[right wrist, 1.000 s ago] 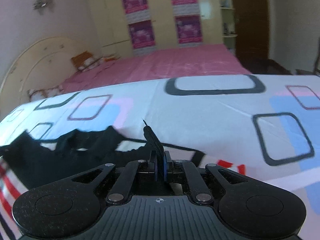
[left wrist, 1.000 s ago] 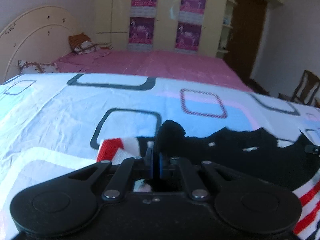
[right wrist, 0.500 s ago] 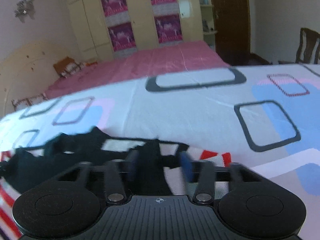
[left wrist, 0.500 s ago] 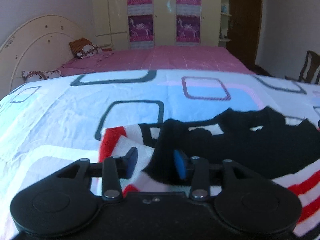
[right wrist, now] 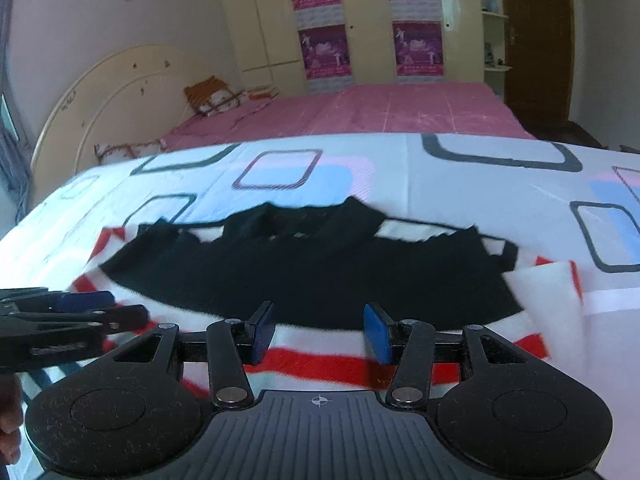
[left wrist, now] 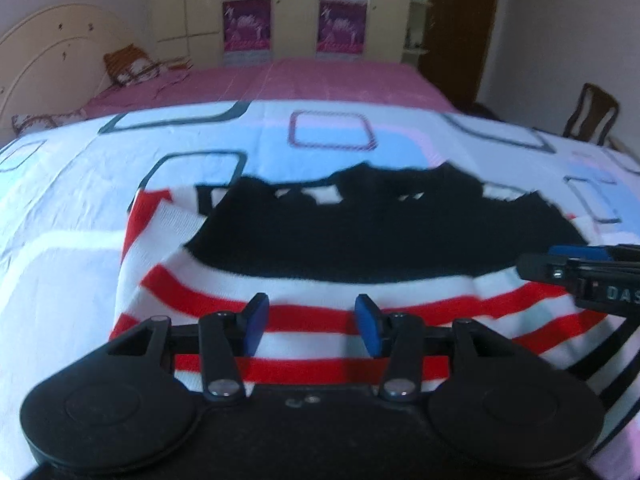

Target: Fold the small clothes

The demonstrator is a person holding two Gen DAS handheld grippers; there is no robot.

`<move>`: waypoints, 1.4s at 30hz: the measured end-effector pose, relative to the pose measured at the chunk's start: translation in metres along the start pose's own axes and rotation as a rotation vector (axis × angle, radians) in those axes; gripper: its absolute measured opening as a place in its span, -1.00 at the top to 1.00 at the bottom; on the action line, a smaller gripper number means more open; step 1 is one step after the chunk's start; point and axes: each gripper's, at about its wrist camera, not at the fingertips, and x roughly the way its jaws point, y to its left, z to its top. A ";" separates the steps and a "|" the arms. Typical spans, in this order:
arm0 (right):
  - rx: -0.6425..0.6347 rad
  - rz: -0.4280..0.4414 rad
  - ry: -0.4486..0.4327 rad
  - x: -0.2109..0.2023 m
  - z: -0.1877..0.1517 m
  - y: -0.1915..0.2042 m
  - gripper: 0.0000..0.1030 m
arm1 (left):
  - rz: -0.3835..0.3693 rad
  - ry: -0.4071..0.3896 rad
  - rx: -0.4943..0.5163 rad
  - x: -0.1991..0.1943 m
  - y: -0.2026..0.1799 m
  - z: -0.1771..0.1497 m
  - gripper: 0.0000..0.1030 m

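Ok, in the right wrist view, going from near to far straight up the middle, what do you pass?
Right gripper with its jaws open → red and white striped cloth → black garment → patterned sheet → pink bedspread → wardrobe

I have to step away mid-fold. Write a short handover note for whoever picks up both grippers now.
Left gripper: open, empty; jaws have just been opening.
Right gripper: open, empty.
Red-and-white striped knit garment with black top part: lies flat on the patterned bedsheet, black part folded down over the stripes.
Done: first fold laid and released.
Left: probably the remaining folds.
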 end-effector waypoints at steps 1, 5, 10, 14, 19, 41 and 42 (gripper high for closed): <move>-0.008 -0.012 0.004 0.002 -0.002 0.000 0.04 | 0.007 0.003 -0.005 0.001 0.002 -0.001 -0.04; -0.012 -0.079 0.028 0.005 -0.011 -0.016 0.04 | 0.030 0.009 -0.011 0.000 0.012 -0.003 -0.15; -0.007 -0.151 0.032 -0.002 -0.019 -0.040 0.03 | 0.039 0.008 -0.002 0.001 0.016 -0.004 -0.20; 0.031 -0.147 0.028 -0.007 -0.025 -0.056 0.03 | 0.052 0.005 0.004 0.002 0.015 -0.005 -0.27; -0.009 -0.160 0.041 -0.005 -0.021 -0.049 0.03 | 0.061 0.019 0.006 0.001 0.013 -0.002 -0.27; -0.094 -0.115 0.045 -0.036 -0.059 0.020 0.03 | 0.000 0.011 0.070 -0.048 0.006 -0.052 -0.27; -0.098 -0.122 0.047 -0.037 -0.062 0.017 0.03 | -0.002 0.012 0.075 -0.048 0.007 -0.053 -0.27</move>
